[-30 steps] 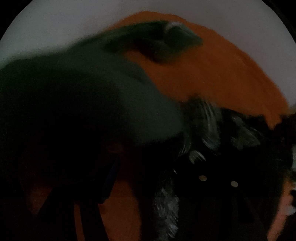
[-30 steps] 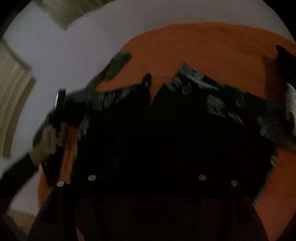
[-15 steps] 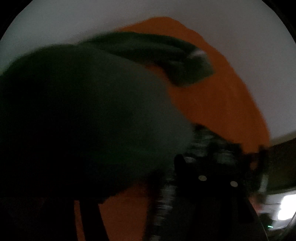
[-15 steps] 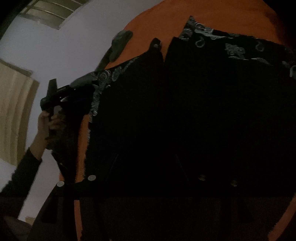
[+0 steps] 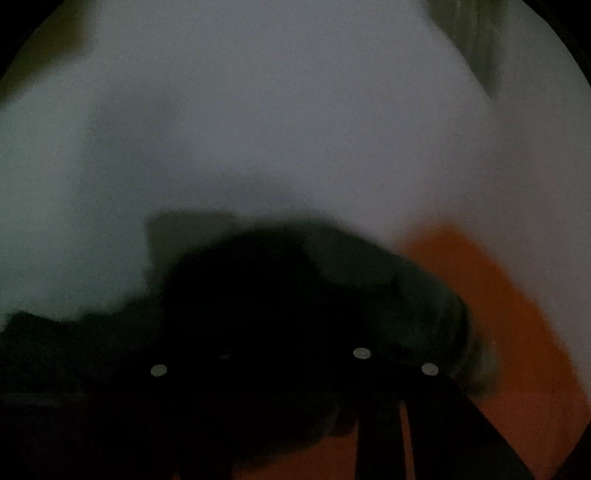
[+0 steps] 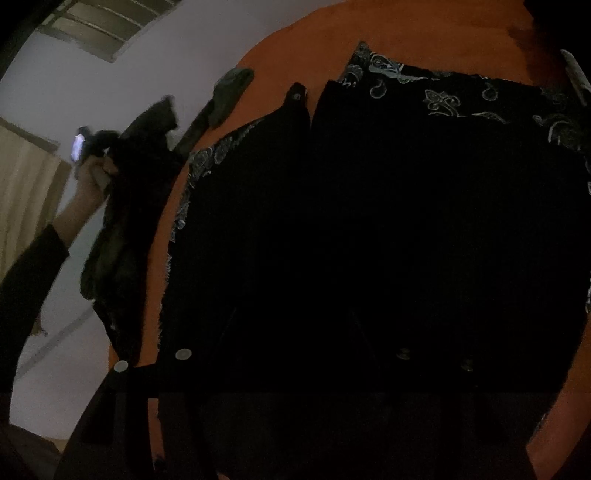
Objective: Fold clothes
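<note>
Here the black paisley-print garment lies spread on the orange surface, covering the right gripper; jaw gap not discernible. Left gripper appears to grip dark green cloth; blur prevents certainty.

Orange surface occupies the upper right-wrist view and shows again at lower right of the left-wrist view. Pale wall behind. Beige curtain at left edge. Slatted panel at upper left, detail unclear
</note>
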Tool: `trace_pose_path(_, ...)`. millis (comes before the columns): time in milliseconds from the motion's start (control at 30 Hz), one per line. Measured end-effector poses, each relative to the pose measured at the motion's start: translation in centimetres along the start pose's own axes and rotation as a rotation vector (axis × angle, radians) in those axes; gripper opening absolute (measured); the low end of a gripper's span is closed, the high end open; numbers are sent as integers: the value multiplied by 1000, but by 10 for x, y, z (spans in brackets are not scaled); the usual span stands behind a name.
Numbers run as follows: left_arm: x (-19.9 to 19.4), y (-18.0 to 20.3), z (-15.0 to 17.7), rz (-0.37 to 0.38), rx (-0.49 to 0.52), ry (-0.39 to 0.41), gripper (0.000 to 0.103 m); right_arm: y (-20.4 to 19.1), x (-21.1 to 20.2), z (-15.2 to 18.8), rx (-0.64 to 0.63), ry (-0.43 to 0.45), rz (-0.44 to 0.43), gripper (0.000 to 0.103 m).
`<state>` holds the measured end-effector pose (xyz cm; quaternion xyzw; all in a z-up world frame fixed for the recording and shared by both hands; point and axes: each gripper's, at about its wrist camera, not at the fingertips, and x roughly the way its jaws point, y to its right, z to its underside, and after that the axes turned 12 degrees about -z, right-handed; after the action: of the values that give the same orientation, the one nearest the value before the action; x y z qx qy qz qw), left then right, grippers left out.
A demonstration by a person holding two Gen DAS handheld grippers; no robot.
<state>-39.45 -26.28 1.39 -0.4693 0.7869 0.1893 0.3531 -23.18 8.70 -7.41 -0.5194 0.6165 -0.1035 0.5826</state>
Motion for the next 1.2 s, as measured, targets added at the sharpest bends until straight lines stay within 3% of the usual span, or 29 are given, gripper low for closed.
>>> trace_pose_path(33, 2, -6, -13, -21, -4, -22, 43, -1, -1, 1, 1, 0, 0, 59)
trace_pose_path(67, 15, -4, -16, 3, 51, -137, 46, -2, -2, 1, 2, 0, 0, 59)
trace_pose_path(100, 19, -3, -12, 52, 86, -191, 46, -3, -3, 1, -7, 2, 6, 59)
trace_pose_path(133, 16, -1, -2, 103, 117, -196, 46, -5, -3, 0, -17, 4, 13, 59)
trace_pose_path(200, -3, 3, 27, 167, 166, -141, 52, -9, -4, -3, -38, 6, 27, 59)
trace_pose_path(267, -14, 13, 66, 308, 247, -197, 62, -12, -5, -12, -53, 1, 32, 59)
trace_pose_path(333, -20, 31, 112, 401, 373, -283, 62, -16, -5, -28, -87, 1, 42, 59)
trace_pose_path(433, -28, 58, 168, 393, 587, -295, 62, -24, -6, -57, -166, 8, 73, 59)
trace_pose_path(533, -15, 100, 203, 273, 720, -210, 62, -30, -1, -94, -237, 16, 100, 59)
trace_pose_path(567, -5, 107, 210, 253, 738, -214, 62, -31, 1, -106, -253, 20, 106, 59)
trace_pose_path(633, 17, 117, 222, 219, 767, -232, 61, -31, 10, -135, -296, 19, 129, 59)
trace_pose_path(667, 20, 118, 223, 213, 754, -208, 46, -31, 14, -145, -311, 19, 140, 59)
trace_pose_path(700, 22, 119, 223, 207, 738, -180, 3, -31, 20, -160, -331, 25, 149, 59)
trace_pose_path(800, 22, 108, 207, 191, 615, -145, 4, -29, 40, -200, -344, 34, 160, 59)
trace_pose_path(867, 23, 100, 198, 157, 585, -109, 4, -29, 59, -219, -338, 35, 163, 59)
trace_pose_path(1000, 51, 91, 190, 198, 534, -225, 7, -26, 110, -247, -326, -2, 183, 59)
trace_pose_path(1100, 72, 98, 187, 247, 517, -323, 10, -9, 153, -256, -244, -90, 265, 59)
trace_pose_path(1133, 75, 99, 185, 257, 521, -333, 10, -2, 162, -259, -204, -107, 265, 50)
trace_pose_path(1167, 77, 99, 184, 267, 526, -339, 10, 0, 165, -260, -191, -106, 259, 13)
trace_pose_path(1200, 76, 98, 183, 277, 523, -332, 10, 0, 163, -261, -189, -80, 252, 2)
